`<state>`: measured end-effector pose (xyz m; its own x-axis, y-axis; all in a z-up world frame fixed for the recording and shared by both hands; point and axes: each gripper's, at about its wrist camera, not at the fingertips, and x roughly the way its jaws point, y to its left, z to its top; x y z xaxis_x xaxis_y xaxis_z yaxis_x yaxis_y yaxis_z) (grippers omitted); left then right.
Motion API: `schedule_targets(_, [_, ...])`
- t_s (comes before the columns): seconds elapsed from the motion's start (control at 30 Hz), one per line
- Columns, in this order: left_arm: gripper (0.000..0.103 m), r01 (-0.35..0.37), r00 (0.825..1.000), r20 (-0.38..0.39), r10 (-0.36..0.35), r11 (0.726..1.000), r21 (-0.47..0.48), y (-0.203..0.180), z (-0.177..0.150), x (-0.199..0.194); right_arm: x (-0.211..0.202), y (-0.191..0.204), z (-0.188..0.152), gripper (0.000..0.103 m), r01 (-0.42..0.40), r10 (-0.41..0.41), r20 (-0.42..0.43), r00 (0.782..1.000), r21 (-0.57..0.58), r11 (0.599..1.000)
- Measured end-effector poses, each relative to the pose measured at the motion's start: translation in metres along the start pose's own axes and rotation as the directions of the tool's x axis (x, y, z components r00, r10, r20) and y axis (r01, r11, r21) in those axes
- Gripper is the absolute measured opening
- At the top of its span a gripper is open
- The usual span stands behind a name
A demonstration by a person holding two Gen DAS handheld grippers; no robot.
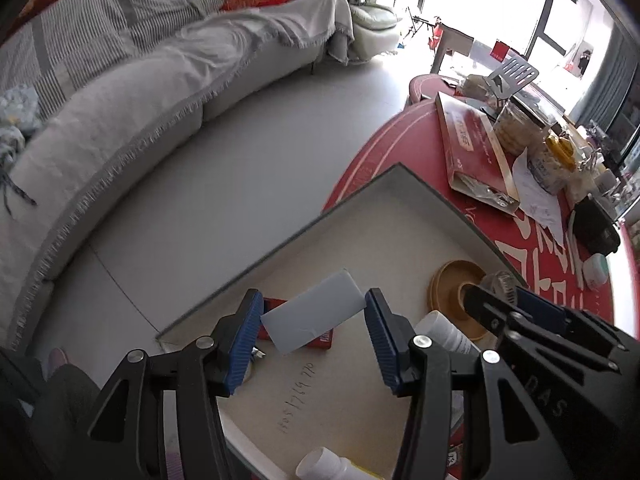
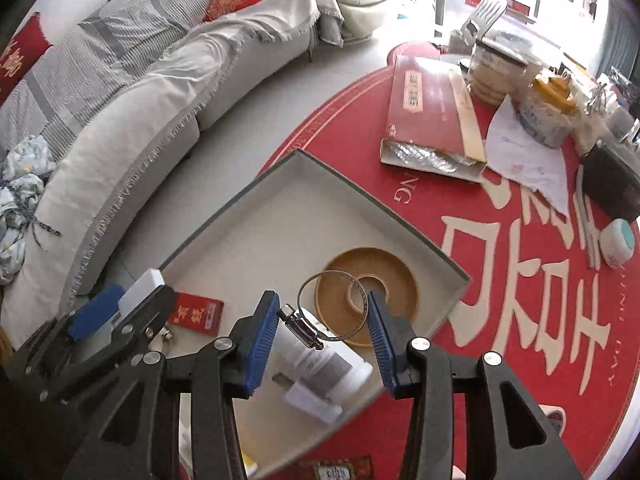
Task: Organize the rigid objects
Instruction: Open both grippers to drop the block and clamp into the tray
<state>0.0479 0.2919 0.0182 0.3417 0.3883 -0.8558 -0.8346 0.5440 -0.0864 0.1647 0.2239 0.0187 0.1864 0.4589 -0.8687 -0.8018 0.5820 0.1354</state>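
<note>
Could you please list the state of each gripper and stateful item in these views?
left gripper: shut on a white block, held above the tray.
right gripper: shut on a metal hose clamp.
grey tray: open-topped, partly filled.
white bottle: lying on its side in the tray.
red box: near end open.

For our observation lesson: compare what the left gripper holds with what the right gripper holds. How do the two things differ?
The left gripper holds a white block, solid, flat-faced and matte. The right gripper holds a hose clamp, a thin shiny metal ring, open in the middle, with a screw housing. Both are held above the open box.
</note>
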Motion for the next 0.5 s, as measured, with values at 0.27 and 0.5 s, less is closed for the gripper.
schedule_targets(0.27, [0.103,0.042,0.998,-0.055,-0.044,0.998,-0.044,0.014,-0.011,0.015,-0.001,-0.034,-0.013,0.095,0.081,-0.079,-0.049,0.996,0.053,0.995])
schedule_targets(0.5, [0.103,0.075,0.997,-0.020,-0.075,0.997,-0.005,0.004,-0.027,0.002,-0.035,-0.071,-0.067,0.102,0.109,-0.101,-0.070,0.992,0.119,0.987])
